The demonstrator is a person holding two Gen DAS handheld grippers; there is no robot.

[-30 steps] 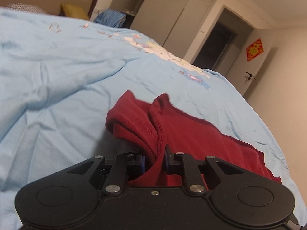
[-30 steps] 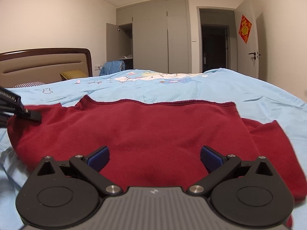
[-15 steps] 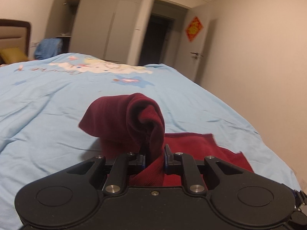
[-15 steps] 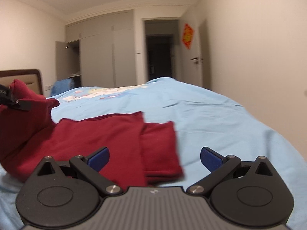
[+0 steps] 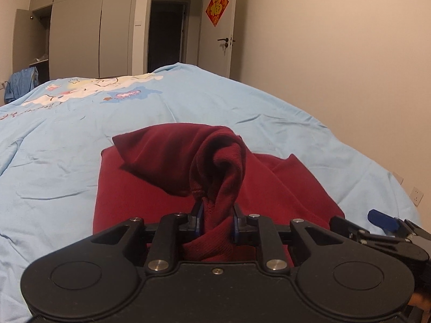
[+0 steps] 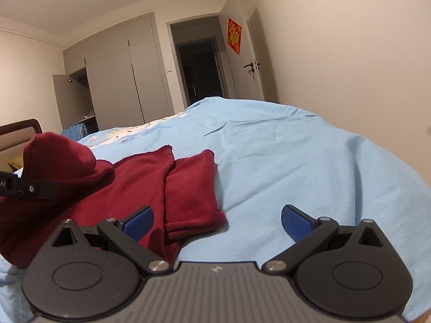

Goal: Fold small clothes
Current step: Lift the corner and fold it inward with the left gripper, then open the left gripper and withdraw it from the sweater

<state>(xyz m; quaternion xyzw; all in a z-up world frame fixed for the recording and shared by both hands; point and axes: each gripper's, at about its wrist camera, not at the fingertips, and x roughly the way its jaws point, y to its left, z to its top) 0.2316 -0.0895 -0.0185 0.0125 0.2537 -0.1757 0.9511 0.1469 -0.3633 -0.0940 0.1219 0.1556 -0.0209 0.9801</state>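
A dark red garment (image 5: pixel 140 185) lies spread on the light blue bed cover (image 5: pixel 67 140). My left gripper (image 5: pixel 215 215) is shut on a bunched fold of it, lifted above the flat part. From the right wrist view the same garment (image 6: pixel 150 177) lies at the left, with a folded sleeve (image 6: pixel 191 188) beside its edge. My right gripper (image 6: pixel 215 219) is open, nothing between its blue pads (image 6: pixel 296 222), hovering over the sleeve's near end and bare cover. The left gripper's black finger (image 6: pixel 29 188) shows at the left edge there, red cloth bunched above it.
The bed's right edge runs along a beige wall (image 5: pixel 336 67) with a socket (image 5: pixel 416 196). Wardrobe doors (image 5: pixel 75 40), a dark doorway (image 5: pixel 165 32) and a door with a red decoration (image 5: pixel 216 6) stand beyond. A blue cloth (image 5: pixel 18 83) hangs at far left.
The left gripper has carried the held red fold rightward over the flat part of the garment. The right gripper has swung right, off the garment's middle to its sleeve end, still open.
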